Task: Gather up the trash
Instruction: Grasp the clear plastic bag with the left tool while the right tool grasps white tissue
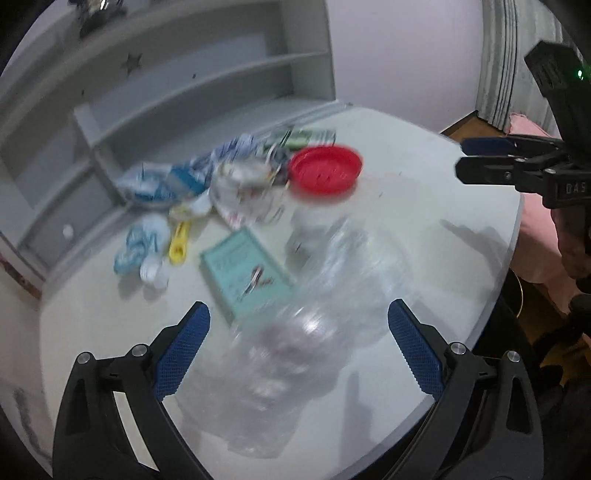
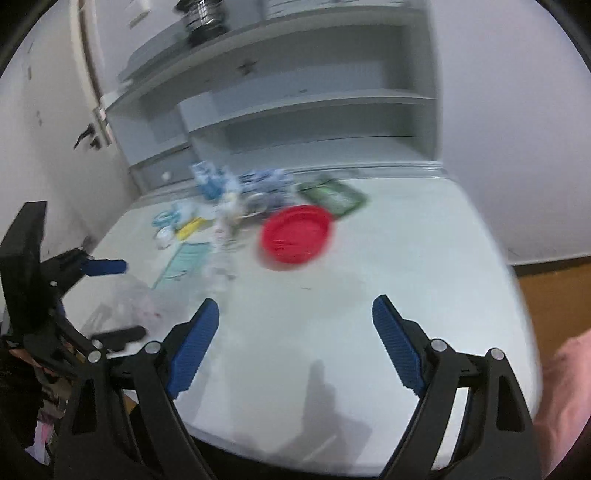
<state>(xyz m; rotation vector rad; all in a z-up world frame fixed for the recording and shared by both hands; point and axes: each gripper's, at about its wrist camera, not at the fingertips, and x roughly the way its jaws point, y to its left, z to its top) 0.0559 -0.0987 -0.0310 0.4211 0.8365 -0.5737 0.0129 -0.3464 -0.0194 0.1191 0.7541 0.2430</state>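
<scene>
Motion blur smears both views: the clear plastic bag (image 1: 295, 347) is a glassy smudge, its contents unreadable. The print on the teal booklet (image 1: 245, 273) can't be read, and the wrapper pile (image 1: 207, 177) melts together (possibly snack packets). The shelf-top object (image 2: 201, 16) is cut off by the picture's edge.

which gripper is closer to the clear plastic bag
Left. The left gripper hangs open right over the clear plastic bag; the right gripper is off to its side over bare table.

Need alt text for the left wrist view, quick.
The left gripper, fingers wide open, hangs over a clear plastic bag on a white table. Beyond lie a teal booklet, red lid and crumpled wrappers; the right gripper enters at right.
</scene>
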